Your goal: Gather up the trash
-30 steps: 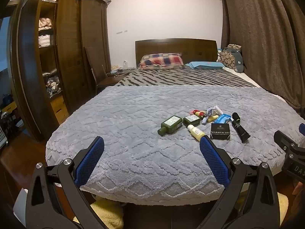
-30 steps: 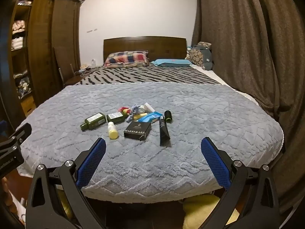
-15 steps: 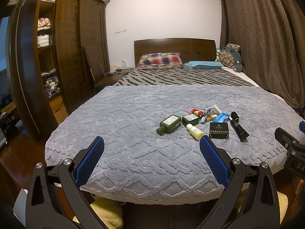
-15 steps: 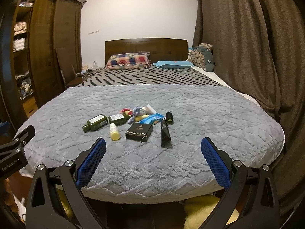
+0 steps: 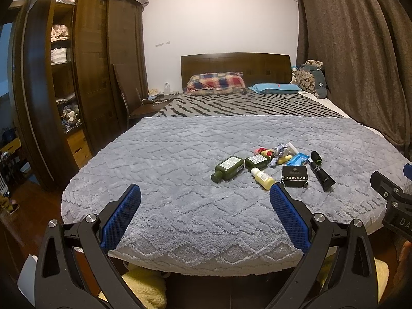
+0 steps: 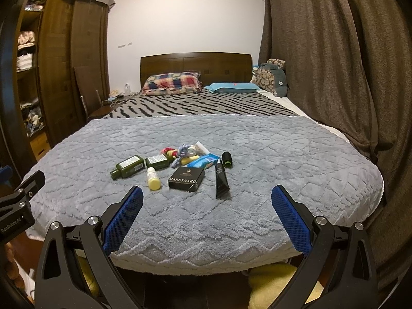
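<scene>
Trash items lie in a small cluster on the fluffy grey zigzag-textured blanket [image 5: 159, 170] that covers the near half of a bed. At the left of the cluster, a dark green plastic bottle with a pale label [image 5: 228, 168] lies on its side, and a second, shorter dark green bottle [image 5: 256, 161] lies just to its right. Near them, a small yellow bottle with a white cap [image 5: 263, 178] lies on its side. To its right sits a flat black box printed MARRY&ARD [image 5: 294, 176], and right of that lies a black tube [image 5: 322, 174]. A small black cylinder with a green end [image 5: 315, 156] sits at the tube's far end. Behind the box are a blue plastic wrapper [image 5: 298, 159], a red and yellow bundle [image 5: 262, 151] and a bluish-grey tangle of cord [image 5: 278, 153]; smaller pieces there are too small to tell apart.

Both tongs hover at the near edge of the bed, apart from the cluster. The left gripper [image 5: 205, 195] has its 2 blue-padded fingers spread wide and grasps nothing. The right gripper [image 6: 207, 197] is likewise spread wide with nothing between its pads, and the cluster lies just beyond it.

At the far end of the bed are a plaid pillow [image 5: 215, 84] and a dark wooden headboard [image 5: 235, 64].
</scene>
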The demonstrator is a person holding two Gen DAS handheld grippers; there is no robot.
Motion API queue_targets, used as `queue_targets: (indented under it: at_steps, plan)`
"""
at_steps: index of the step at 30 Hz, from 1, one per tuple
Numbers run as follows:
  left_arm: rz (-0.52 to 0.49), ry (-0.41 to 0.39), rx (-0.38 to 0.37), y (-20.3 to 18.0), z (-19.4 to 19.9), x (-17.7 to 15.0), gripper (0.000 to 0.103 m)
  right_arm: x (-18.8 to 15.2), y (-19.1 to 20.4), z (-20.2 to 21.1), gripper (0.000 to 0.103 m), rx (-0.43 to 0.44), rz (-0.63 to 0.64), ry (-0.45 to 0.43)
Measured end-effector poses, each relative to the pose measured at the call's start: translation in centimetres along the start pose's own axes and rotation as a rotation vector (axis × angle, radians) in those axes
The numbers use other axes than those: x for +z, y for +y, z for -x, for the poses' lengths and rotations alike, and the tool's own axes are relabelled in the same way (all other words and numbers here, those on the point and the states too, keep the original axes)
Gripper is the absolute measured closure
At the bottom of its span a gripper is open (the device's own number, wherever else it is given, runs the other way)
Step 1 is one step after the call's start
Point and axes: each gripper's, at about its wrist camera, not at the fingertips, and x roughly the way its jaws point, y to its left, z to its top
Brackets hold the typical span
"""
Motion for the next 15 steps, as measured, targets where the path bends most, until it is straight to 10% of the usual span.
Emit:
queue_targets:
  at_steps: [15]
  plan:
    - [-0.004,0.0,0.0,0.11,0.07,-0.02,0.008,0.12,-0.34,0.3,0.003,-0.006,-0.001,-0.004]
